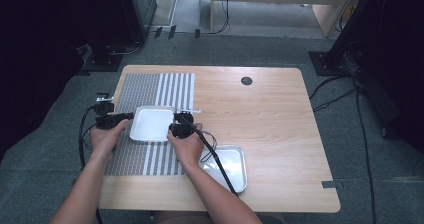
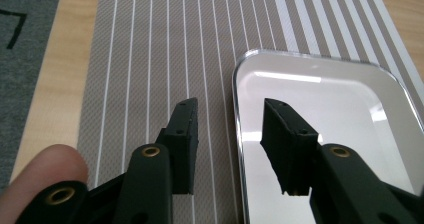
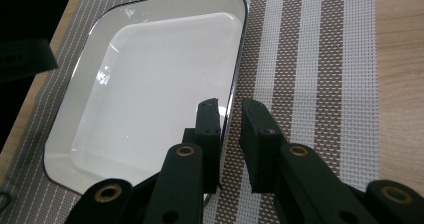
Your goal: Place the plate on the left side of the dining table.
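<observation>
Wooden desk (image 1: 270, 134), big, light grain, a round grommet (image 1: 246, 81) near the far edge. On its left part lies a striped woven placemat (image 1: 150, 91), grey and white. On the mat sits a white square enamel tray (image 1: 151, 124), flat, dark-lined rim. A second, metal tray (image 1: 235, 171) rests off the mat on bare wood, near the person's right forearm.

Left hand-held gripper (image 2: 230, 134) straddles the white tray's left rim (image 2: 240, 134): one jaw over the mat, one over the tray floor, spread with clear gaps on both sides, not pinching. Right hand-held gripper (image 3: 230, 121) straddles the opposite rim (image 3: 231, 111); its jaws are parted only a little, daylight shows by the outer one, and contact at the inner one can't be told. I read it as letting go, not clamped.

Judgement: this looks like the release after setting the tray on the mat. To do it well, open both pairs of jaws fully before moving, then back each hand straight out along the rim line so no pad catches the lip and drags or tips the tray. Keep the trailing cable (image 1: 217, 161) off the metal tray.
</observation>
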A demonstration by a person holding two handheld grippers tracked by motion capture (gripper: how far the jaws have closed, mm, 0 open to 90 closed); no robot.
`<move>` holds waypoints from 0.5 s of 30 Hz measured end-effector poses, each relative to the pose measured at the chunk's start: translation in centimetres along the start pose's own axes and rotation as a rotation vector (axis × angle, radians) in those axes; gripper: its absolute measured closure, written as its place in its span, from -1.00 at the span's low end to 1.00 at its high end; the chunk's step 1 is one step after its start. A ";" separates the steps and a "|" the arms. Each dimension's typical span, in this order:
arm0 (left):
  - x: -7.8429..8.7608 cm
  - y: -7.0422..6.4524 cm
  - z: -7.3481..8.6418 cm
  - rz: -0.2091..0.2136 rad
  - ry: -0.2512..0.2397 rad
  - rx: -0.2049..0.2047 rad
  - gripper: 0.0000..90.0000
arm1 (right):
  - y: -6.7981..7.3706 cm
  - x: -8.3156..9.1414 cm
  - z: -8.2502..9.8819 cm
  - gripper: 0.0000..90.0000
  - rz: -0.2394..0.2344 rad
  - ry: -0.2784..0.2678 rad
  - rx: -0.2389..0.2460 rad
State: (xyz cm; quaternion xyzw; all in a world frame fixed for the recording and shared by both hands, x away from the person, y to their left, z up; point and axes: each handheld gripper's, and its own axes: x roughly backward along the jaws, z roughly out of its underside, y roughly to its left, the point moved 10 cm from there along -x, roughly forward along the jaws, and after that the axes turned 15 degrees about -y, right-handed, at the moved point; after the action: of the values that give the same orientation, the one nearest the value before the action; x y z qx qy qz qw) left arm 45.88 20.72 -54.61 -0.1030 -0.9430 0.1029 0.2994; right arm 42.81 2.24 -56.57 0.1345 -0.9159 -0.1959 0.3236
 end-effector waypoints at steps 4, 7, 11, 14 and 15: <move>1.4 -0.3 1.7 0.011 0.028 -0.007 0.42 | 0.1 0.2 0.3 0.73 -0.013 0.020 0.026; 2.1 -0.9 2.6 0.005 0.042 -0.033 0.44 | 0.0 0.1 0.6 0.73 -0.009 0.036 0.036; 2.5 -1.5 3.7 -0.008 0.077 -0.097 0.55 | 0.2 0.1 1.1 0.77 -0.016 0.053 0.043; 2.6 -1.4 3.9 -0.045 0.062 -0.144 0.87 | 0.3 0.1 1.3 0.86 -0.017 0.064 0.037; 2.6 -1.4 3.9 -0.050 0.064 -0.155 0.92 | 0.3 0.1 1.4 0.87 -0.014 0.069 0.029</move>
State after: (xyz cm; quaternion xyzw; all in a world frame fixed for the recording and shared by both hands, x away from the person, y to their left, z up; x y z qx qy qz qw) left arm 41.33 19.52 -55.97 -0.1057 -0.9404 0.0186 0.3228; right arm 41.79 2.86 -57.36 0.1524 -0.9059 -0.1804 0.3515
